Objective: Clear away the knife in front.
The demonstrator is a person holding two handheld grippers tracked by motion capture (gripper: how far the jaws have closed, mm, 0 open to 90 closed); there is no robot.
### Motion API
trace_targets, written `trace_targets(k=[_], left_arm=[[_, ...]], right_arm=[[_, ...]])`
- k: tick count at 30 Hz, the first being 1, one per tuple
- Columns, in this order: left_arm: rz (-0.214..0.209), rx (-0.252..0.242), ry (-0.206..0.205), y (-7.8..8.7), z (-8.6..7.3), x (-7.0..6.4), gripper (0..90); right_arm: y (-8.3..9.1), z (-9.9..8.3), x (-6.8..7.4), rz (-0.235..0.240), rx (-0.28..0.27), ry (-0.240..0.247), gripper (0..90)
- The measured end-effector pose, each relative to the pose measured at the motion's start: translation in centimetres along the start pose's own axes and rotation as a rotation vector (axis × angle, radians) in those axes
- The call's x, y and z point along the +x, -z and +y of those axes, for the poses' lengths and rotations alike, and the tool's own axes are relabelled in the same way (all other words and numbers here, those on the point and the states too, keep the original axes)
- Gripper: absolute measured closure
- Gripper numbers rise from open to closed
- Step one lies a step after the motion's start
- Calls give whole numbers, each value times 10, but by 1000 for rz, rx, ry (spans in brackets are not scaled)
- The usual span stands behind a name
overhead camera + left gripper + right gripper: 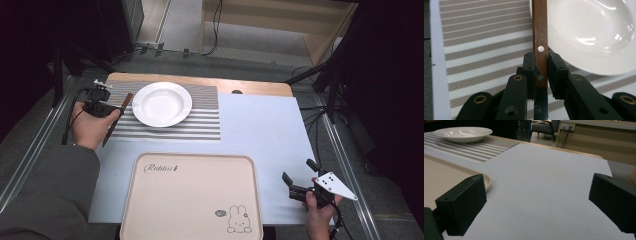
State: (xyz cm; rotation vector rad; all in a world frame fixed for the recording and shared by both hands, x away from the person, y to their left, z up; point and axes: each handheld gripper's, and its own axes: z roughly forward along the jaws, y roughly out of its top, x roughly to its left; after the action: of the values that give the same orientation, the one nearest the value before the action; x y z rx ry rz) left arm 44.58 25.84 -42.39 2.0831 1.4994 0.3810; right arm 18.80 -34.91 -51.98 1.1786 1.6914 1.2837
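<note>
The fingers of the left gripper pinch a knife by its wooden handle, one pad on each flat side, just below the pale rivet. In the left gripper view the handle runs straight up from between the pads, and the metal blade passes down behind them toward the bottom edge, so the grip sits at the blade end of the handle. The knife's long axis lies along the line of the gripper's own reach.

In the high view the knife slants: its handle end points up and toward the far side of the desk, near the left rim of the white plate, and its other end points down toward the person, beside the left hand. It hangs over the left edge of the striped placemat, next to the plate. Whether the handle touches the plate's rim I cannot tell.

The left hand wraps the left gripper from below and outside, the grey sleeve reaching in from the lower left corner.

The right gripper rests low over the pale desk cover at the near right corner, held in the right hand, its fingers spread wide with nothing between them. They point leftward toward the beige tray with the rabbit drawing, which lies at the near edge.
</note>
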Motion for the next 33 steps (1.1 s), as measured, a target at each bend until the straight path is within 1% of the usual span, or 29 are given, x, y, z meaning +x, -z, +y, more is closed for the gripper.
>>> trace_targets(k=[5,8,11,17,24,29,33], left_arm=[[-17,-2,-12,5,-12,-8,765],[-16,-7,-26,10,-18,-13,765],[-16,-12,-31,14,-26,-19,764],[-43,-12,-48,21,-42,-31,765],[-51,-12,-81,31,-58,-45,765],[-90,-37,-73,40,-70,-52,765],[-108,-39,-90,48,-78,-61,765]], right_arm=[[0,0,0,1,0,-1,0],[0,0,0,2,0,-2,0],[0,0,0,2,0,-4,0],[0,0,0,3,-1,-3,0],[0,0,0,3,-2,1,0],[0,0,0,3,-1,2,0],[0,0,0,2,-1,6,0]])
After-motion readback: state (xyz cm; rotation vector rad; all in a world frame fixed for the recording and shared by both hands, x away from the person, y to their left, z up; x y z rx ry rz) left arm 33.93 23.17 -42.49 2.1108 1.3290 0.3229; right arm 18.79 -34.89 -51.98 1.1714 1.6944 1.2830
